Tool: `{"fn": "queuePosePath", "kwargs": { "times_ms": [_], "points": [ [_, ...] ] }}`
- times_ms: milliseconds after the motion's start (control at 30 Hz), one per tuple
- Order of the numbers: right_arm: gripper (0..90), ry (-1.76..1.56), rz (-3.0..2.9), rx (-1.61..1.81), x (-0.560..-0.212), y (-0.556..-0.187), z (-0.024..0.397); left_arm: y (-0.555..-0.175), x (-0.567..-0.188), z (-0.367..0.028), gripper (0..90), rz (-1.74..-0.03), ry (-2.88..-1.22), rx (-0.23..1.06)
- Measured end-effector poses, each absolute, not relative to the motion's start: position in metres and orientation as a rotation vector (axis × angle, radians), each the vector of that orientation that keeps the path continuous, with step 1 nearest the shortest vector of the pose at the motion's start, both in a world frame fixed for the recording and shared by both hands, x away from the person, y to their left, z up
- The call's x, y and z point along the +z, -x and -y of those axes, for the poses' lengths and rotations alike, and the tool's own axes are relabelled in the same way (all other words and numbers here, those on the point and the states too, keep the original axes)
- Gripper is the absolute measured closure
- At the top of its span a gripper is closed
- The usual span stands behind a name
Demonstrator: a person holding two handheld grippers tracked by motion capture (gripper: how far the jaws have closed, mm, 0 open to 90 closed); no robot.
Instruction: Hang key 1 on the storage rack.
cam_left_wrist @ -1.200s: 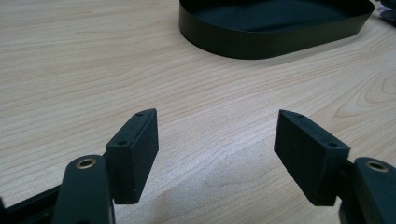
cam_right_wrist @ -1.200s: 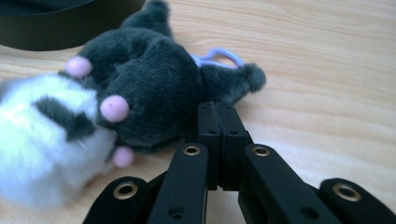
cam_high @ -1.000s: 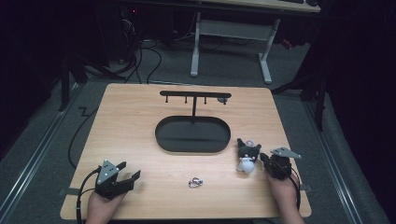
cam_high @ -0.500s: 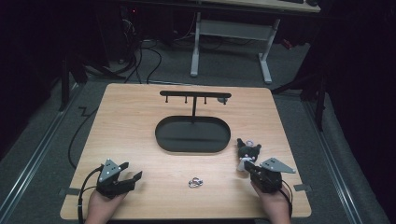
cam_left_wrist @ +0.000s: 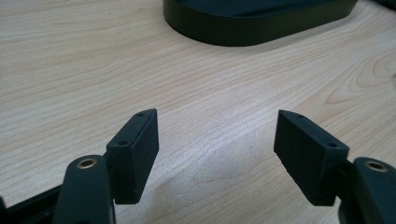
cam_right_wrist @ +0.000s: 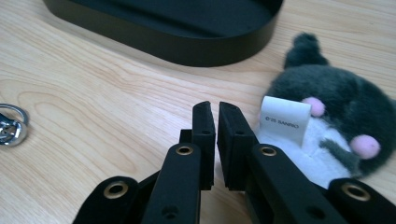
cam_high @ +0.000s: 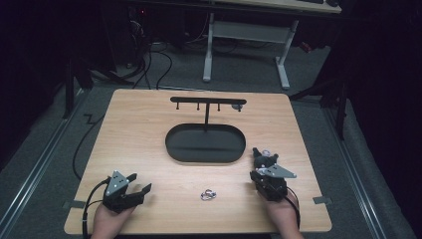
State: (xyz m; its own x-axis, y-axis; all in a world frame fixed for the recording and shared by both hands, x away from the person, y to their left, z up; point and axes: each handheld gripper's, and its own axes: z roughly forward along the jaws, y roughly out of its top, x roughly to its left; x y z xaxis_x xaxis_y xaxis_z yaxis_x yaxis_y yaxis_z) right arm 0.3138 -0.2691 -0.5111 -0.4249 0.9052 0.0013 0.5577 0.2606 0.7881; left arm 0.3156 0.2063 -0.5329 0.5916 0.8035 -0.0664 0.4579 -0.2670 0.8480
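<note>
Right gripper [cam_right_wrist: 216, 116]: fingers nearly together, a thin slit between the pads and nothing in it; they have just been opening slightly. The plush toy [cam_right_wrist: 327, 121] lies on the desk [cam_right_wrist: 93, 93] just to the right of the fingers in the right gripper view, not gripped. It is dark grey with a white front, pink spots and a white sewn-in label. Its lower part is cut off behind the right finger and the frame edge. From the high view the right gripper [cam_high: 263, 164] covers most of the toy [cam_high: 260, 155]; a dark lump and a pale speck show at the fingertips.

Left gripper [cam_left_wrist: 215, 149]: fingers wide apart over bare wood, nothing between them. In the high view it [cam_high: 135, 185] sits at the near left of the desk [cam_high: 139, 129].

A small metal ring piece [cam_high: 208, 194] lies between the two grippers near the front edge; too small to make out its form. In the right gripper view it [cam_right_wrist: 10, 125] is cut off by the left frame edge.

Black oval tray [cam_high: 174, 144] at the desk centre, with a T-shaped rack [cam_high: 206, 101] rising from it; the pegs under the bar are hard to make out.
</note>
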Motion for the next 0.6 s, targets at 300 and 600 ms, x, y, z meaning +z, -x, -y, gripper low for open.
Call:
{"fn": "queuePosePath", "kwargs": {
  "times_ms": [300,600],
  "points": [
    [83.7,-1.377,-2.033,1.016,-0.511,-0.304,0.292,-0.318,-0.533,-0.207,32.5,-1.011,-1.903,0.459],
    [81.7,-1.425,-1.998,1.021,-0.511,-0.296,0.308,-0.319,-0.533,-0.208,33.1,-0.996,-1.898,0.45]
  ]
}}
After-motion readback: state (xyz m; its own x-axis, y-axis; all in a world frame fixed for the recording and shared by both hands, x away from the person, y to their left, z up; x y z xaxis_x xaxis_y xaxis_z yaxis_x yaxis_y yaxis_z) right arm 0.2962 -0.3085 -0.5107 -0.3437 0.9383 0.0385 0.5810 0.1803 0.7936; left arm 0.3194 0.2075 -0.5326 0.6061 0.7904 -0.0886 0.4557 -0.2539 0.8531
